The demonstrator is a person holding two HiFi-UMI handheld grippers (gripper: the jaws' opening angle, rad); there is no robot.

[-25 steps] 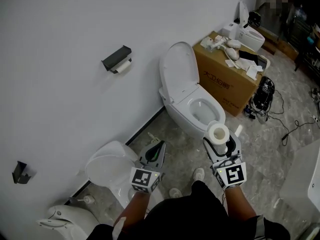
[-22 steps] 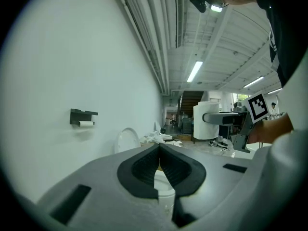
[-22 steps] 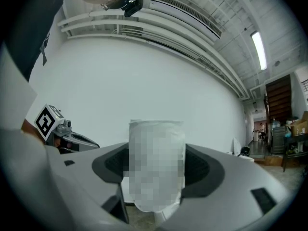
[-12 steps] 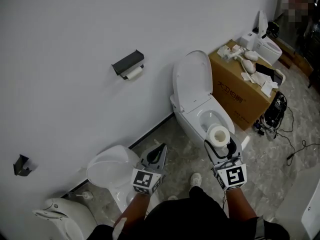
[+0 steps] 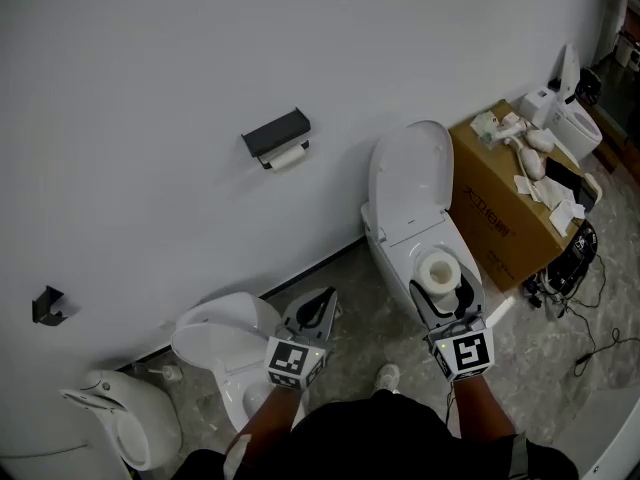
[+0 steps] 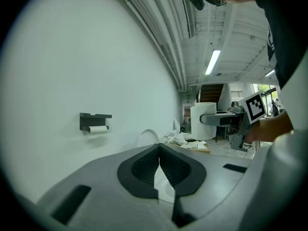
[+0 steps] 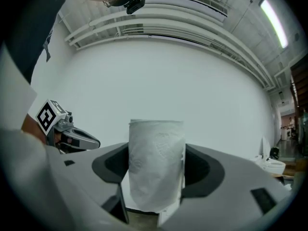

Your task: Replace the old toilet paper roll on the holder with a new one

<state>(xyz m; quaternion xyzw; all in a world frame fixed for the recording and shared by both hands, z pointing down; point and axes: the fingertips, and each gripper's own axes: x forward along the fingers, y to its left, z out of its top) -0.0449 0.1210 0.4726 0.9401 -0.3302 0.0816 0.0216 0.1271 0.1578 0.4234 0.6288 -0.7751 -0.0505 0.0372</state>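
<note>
A black holder (image 5: pixel 276 133) is fixed to the white wall, with a thin old paper roll (image 5: pixel 290 156) hanging under it; the left gripper view shows the holder (image 6: pixel 95 117) and old roll (image 6: pixel 98 128) far off. My right gripper (image 5: pixel 441 290) is shut on a full white toilet paper roll (image 5: pixel 438 269), held upright above the open toilet. Up close, the new roll (image 7: pixel 156 162) fills the gap between the jaws. My left gripper (image 5: pixel 319 304) is shut with nothing in it, low and left of the right one; its pads (image 6: pixel 159 170) meet.
A white toilet (image 5: pixel 417 226) with its lid up stands against the wall. A brown carton (image 5: pixel 506 223) with loose white parts on top is to its right. A second toilet (image 5: pixel 222 341) and a white basin (image 5: pixel 122 419) sit on the floor at lower left. Cables (image 5: pixel 580 308) lie at right.
The view has swung so the holder and toilet sit further right and lower in the picture. Both grippers keep their pose, the right one still holding the new roll.
</note>
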